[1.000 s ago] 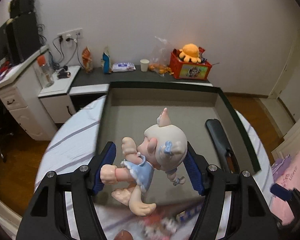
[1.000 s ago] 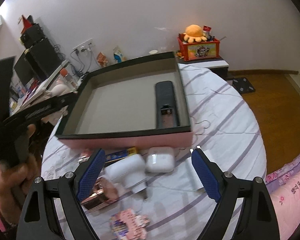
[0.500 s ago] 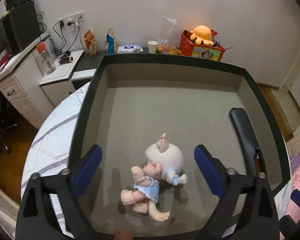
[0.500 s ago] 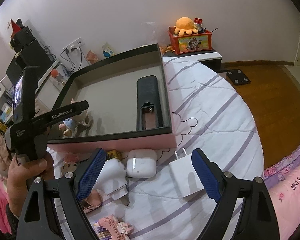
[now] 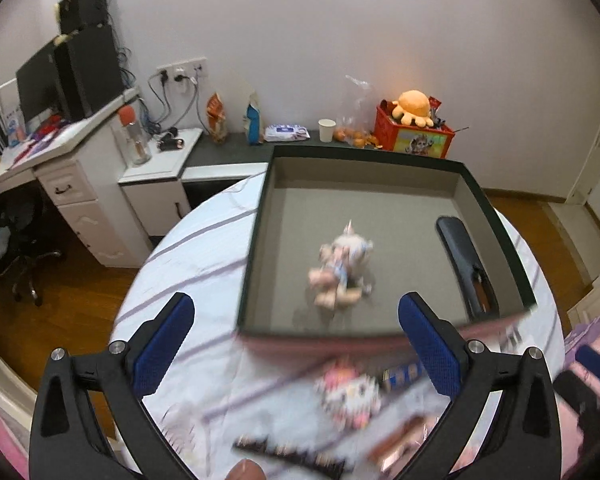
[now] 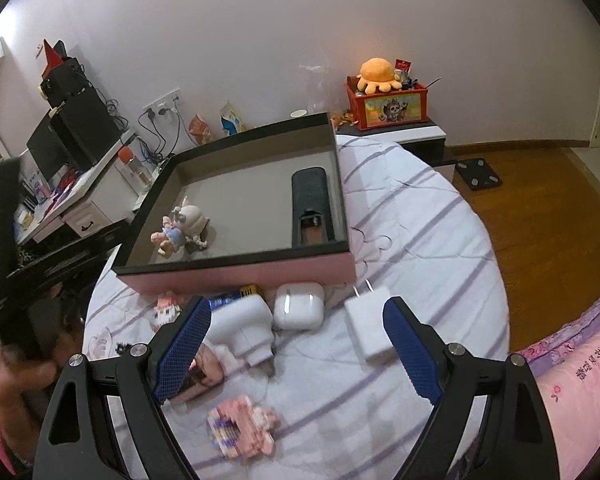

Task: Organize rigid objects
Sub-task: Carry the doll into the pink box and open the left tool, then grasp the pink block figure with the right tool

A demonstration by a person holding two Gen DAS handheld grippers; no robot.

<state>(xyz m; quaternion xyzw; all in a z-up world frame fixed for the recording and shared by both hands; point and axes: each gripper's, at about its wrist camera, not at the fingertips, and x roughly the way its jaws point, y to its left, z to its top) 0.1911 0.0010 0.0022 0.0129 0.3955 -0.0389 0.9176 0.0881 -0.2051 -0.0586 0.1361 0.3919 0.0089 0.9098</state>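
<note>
A long-haired doll in a blue dress (image 5: 342, 268) (image 6: 182, 228) lies loose on the floor of the dark-rimmed box (image 5: 256, 240) (image 6: 236, 258), left of a black remote (image 5: 464, 260) (image 6: 312, 208). My left gripper (image 5: 297, 300) hangs open over the box's near edge, empty and apart from the doll. My right gripper (image 6: 296, 306) stands open and empty above the bed in front of the box. Below it lie a white charger (image 6: 242, 324), a white earbud case (image 6: 299, 306), a white adapter (image 6: 366, 328) and a pink brick toy (image 6: 240, 432).
A small brick figure (image 6: 168, 308) (image 5: 350, 392) and a blue-yellow pack (image 6: 236, 296) sit against the box's pink front wall. A person's hand holds the left gripper at the left edge. A white desk (image 5: 80, 184) and a red toy crate (image 6: 388, 106) stand beyond the bed.
The left gripper let go of the doll, which now lies in the box, opened wide and drew back toward the near edge. The right gripper stayed open and shifted slightly.
</note>
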